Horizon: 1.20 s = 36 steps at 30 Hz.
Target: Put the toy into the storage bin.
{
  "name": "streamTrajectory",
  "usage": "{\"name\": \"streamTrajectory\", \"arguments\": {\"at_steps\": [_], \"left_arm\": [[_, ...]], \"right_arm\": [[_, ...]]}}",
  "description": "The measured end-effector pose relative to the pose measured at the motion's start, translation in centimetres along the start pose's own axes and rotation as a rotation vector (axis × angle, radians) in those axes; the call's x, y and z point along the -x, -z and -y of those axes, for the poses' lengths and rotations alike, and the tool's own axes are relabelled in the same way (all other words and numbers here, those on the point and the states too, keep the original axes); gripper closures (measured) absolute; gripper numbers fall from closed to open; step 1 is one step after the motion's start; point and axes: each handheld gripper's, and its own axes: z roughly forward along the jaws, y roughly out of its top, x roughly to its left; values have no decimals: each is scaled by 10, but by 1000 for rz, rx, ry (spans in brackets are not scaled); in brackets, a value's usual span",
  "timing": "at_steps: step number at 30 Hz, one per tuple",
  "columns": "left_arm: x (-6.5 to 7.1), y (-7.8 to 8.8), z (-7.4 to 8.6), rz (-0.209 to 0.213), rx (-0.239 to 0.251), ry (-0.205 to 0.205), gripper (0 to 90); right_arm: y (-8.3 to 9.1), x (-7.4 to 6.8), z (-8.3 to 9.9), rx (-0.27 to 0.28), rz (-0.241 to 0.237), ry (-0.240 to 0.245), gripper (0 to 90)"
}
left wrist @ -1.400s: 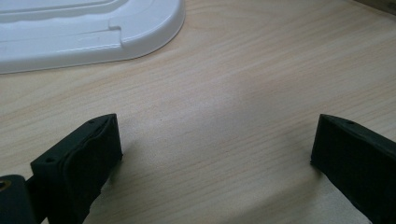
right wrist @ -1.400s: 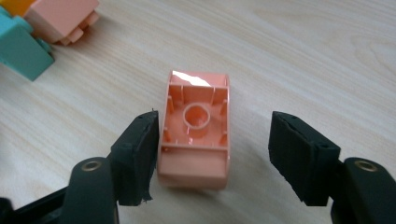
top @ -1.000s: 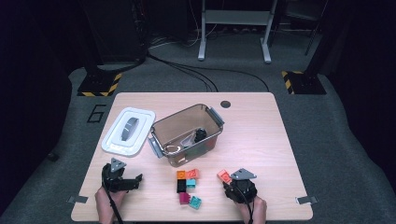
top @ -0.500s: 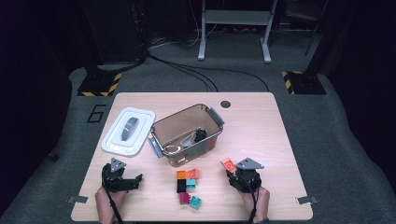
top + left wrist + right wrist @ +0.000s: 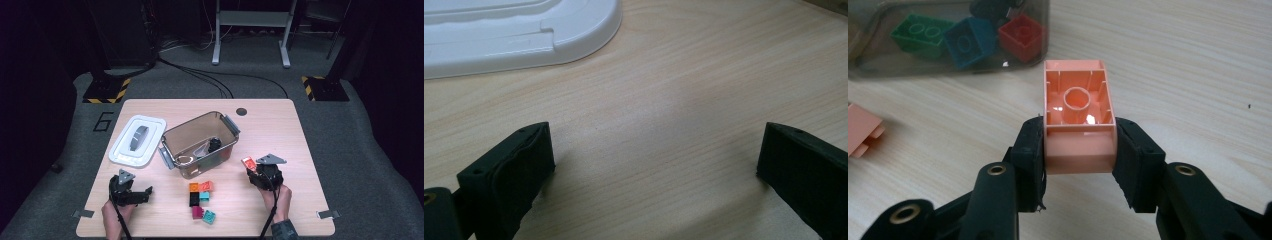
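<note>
On the table: label lines follow.
Table (image 5: 280, 125): a light wood-grain top stood on grey floor, with a small dark round hole near its far edge.
Floor (image 5: 350, 140): grey; a painted figure six lay beside the table's left side, and black-and-yellow striped blocks sat at the far left and far right.
Room: the background was dark; a pale metal stand (image 5: 250, 30) rose beyond the table and black cables (image 5: 210, 75) ran across the floor.
Tub (image 5: 172, 137): a clear brownish tub sat mid-table, open, with green, blue and red bricks seen through its wall in the right gripper view.
Lid (image 5: 136, 140): white, it lay flat just left of the tub.
Loose bricks (image 5: 201, 197): a small cluster of orange, black, teal and magenta pieces lay near the front edge, between the two hands.
Right claw (image 5: 1079, 150): it was clamped on a salmon brick (image 5: 1078, 117), hollow underside facing the camera, held above the table right of the tub.
Left claw (image 5: 654, 155): spread wide over bare wood, nothing between the pads, close to the lid's corner.
</note>
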Motion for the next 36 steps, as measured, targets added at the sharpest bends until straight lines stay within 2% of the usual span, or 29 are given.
{"name": "streamTrajectory", "arguments": {"at_steps": [3,16,17,36], "left_arm": [[0,0,0,0,0,0,15],[0,0,0,0,0,0,15],[0,0,0,0,0,0,15],[0,0,0,0,0,0,15]], "right_arm": [[1,5,-6,9,5,-22,581],[4,28,-40,16,11,-28,581],[4,28,-43,17,10,-38,581],[-1,42,-89,28,34,-25,581]]}}
